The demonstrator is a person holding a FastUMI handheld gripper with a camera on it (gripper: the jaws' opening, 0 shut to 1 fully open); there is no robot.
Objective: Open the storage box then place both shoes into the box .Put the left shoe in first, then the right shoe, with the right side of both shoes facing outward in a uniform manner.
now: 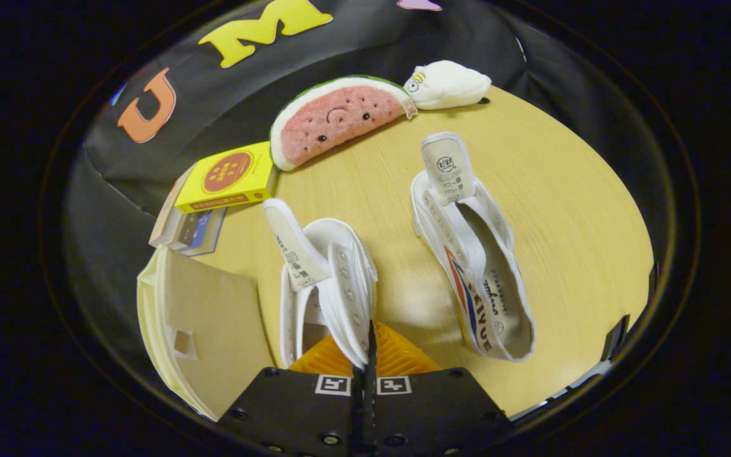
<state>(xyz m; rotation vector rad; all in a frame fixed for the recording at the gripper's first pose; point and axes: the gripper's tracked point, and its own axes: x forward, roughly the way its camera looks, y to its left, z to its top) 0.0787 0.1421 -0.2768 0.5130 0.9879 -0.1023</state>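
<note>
White canvas laceless sneaker [324, 279]: upright, tongue raised, side wall pinched between closed fingers. Second white sneaker with red-blue stripe [476, 266]: beside it, apart. Cardboard storage box [204, 330]: flap open.

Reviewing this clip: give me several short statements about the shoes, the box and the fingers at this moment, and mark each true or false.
1. The gripper has its fingers closed on the side wall of the near shoe. True.
2. The other shoe is already inside the storage box. False: it stands on the table, beside the held shoe.
3. A watermelon plush lies beyond both shoes. True.
4. The yellow carton rests on top of the watermelon plush. False: it lies beside it, on a small stack.
5. Both shoes have laces tied. False: the eyelets look empty.
</note>
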